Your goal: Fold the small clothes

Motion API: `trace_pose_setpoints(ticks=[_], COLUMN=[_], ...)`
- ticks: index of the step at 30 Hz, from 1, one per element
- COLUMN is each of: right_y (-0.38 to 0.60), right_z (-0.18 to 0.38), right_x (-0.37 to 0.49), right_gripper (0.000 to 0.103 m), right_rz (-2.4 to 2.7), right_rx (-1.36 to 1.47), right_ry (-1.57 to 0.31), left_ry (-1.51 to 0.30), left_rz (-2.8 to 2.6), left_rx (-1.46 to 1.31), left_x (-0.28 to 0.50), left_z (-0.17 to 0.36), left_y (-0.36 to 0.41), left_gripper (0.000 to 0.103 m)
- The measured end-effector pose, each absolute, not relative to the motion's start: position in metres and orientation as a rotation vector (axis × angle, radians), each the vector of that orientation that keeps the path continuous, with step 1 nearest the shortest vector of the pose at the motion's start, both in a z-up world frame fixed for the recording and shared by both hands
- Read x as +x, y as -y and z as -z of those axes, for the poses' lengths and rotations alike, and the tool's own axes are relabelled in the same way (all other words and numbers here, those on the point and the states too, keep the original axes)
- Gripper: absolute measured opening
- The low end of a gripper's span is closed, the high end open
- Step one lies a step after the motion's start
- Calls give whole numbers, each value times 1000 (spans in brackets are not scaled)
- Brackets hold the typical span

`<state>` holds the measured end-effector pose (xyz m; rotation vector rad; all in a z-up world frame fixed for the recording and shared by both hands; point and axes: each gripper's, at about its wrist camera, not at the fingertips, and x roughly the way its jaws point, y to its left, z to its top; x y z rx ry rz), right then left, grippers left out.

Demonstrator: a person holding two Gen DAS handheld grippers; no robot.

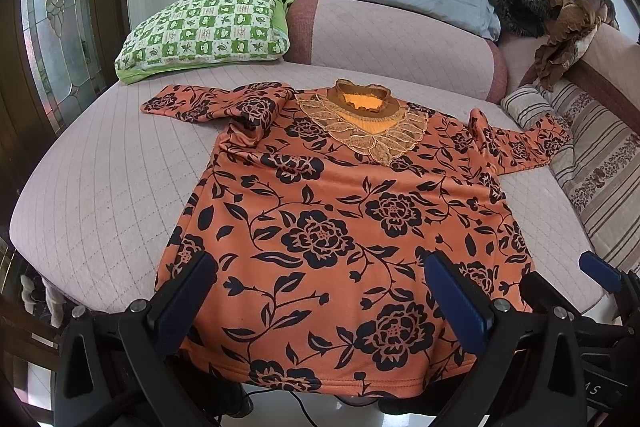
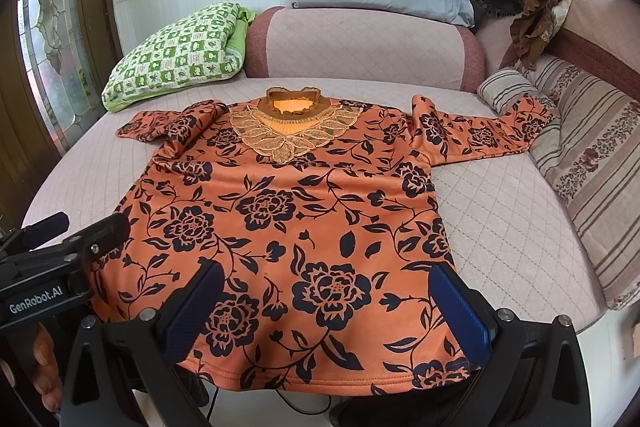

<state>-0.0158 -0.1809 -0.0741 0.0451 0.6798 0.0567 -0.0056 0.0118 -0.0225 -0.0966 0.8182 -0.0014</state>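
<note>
Item: orange floral top point(image 1: 320, 211), spread flat, front up, on the pink quilted sofa seat point(image 1: 104, 187), hem at the near edge, sleeves out sideways. My left gripper point(image 1: 320, 299) and right gripper point(image 2: 328, 307): jaws wide apart over the hem, holding nothing.

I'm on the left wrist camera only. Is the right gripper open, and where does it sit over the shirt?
Observer: The right gripper is open. Its fingers hang over the orange floral shirt near the hem, one close to the hem's corner.
Operator: Can you see my left gripper from outside?
Observer: Yes. The left gripper shows side-on at the shirt's edge, with a GenRobot.AI label on its body.
Operator: Anything of the person?
Observer: Only a hand, below that label.
</note>
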Motion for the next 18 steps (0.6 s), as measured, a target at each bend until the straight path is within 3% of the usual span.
trace_pose_setpoints(ticks=[18], right_y=[180], right_z=[70], right_x=[-16], right_gripper=[103], right_rz=[-63], right_rx=[43], right_ry=[-670], left_ry=[-816], left_rz=[4], left_rx=[-98], left_x=[-6], left_z=[21], left_y=[-12], left_gripper=[103])
